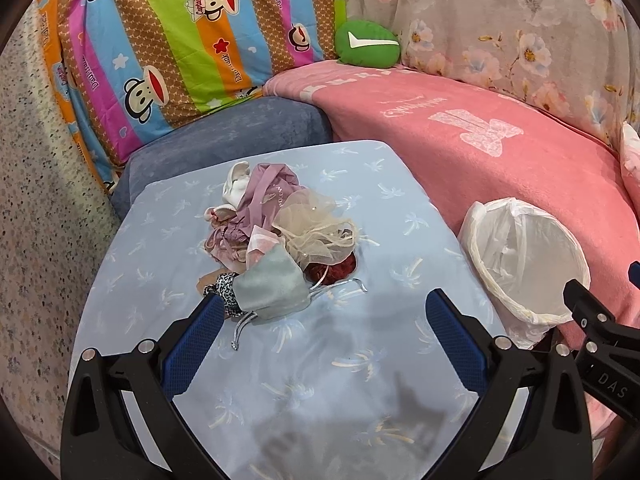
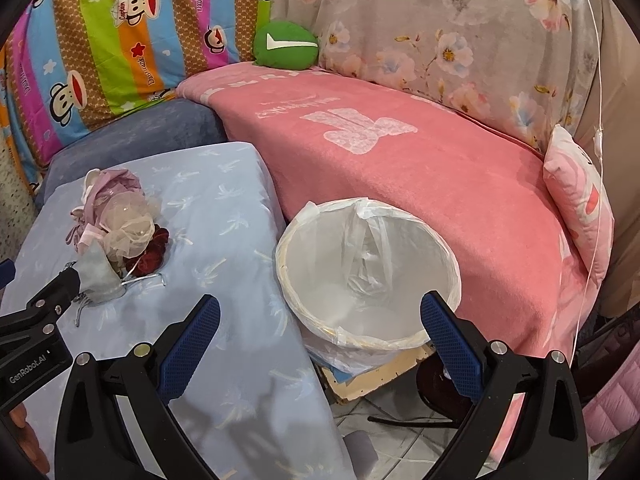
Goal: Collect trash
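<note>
A pile of fabric scraps [image 1: 276, 232] lies on the light blue table [image 1: 340, 360]: pink cloth, cream tulle, a pale green piece [image 1: 272, 290], a dark red bit and a silver hair hoop. My left gripper [image 1: 324, 312] is open just in front of the pile, its left finger [image 1: 200, 340] touching the pale green piece's edge. In the right wrist view the same pile [image 2: 116, 224] sits far left. My right gripper [image 2: 320, 316] is open, hovering over the near rim of the white bin [image 2: 368, 264] lined with a plastic bag. The bin looks empty.
A pink blanket [image 2: 400, 168] covers the sofa behind the bin, with a green cushion [image 2: 286, 44] and a pink pillow [image 2: 580, 208]. A striped cartoon quilt [image 1: 160, 52] hangs at the back left. Tiled floor and a wooden board [image 2: 376, 376] lie under the bin.
</note>
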Demonstrator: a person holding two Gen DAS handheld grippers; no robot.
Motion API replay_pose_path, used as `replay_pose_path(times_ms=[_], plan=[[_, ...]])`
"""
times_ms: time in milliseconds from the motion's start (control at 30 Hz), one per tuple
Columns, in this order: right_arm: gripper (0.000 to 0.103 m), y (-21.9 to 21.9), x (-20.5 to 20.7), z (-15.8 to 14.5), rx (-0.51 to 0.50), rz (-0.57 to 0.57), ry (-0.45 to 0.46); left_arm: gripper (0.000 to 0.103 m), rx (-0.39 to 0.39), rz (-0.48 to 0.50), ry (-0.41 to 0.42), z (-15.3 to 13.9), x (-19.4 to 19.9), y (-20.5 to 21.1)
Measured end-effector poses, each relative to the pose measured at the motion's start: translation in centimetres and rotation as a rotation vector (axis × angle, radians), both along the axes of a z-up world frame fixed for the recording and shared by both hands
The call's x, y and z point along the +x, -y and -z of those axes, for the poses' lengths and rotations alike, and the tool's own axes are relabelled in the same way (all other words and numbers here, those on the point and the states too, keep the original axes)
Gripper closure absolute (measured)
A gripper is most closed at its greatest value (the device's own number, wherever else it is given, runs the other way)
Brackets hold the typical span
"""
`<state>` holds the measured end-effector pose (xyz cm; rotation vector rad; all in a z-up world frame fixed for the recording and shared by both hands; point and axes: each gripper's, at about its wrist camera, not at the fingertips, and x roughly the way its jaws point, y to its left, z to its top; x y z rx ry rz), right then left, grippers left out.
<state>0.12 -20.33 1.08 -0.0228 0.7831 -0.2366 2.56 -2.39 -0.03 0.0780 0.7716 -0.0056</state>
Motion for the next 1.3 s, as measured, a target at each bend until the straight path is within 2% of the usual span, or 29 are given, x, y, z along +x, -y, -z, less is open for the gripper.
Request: replay_pose_path(times_ms=[467, 1033, 1300], plan=[[0.006, -2.6, -0.2, -0.1, -0.013, 0.116, -0.002, 0.007, -0.025, 0.108, -0.012, 0.3, 1.7, -1.9], [0.006, -3.7, -1.6, -1.6, -0.044, 0.177, 0.017, 0.007, -0.04, 0.171, -0.005, -0.5, 1.4, -2.6], [0.006, -3.7, -2.1, -2.1, -0.035, 0.161, 0.032, 0.007, -0.054, 0.173, 0.001, -0.4, 0.8, -2.8]])
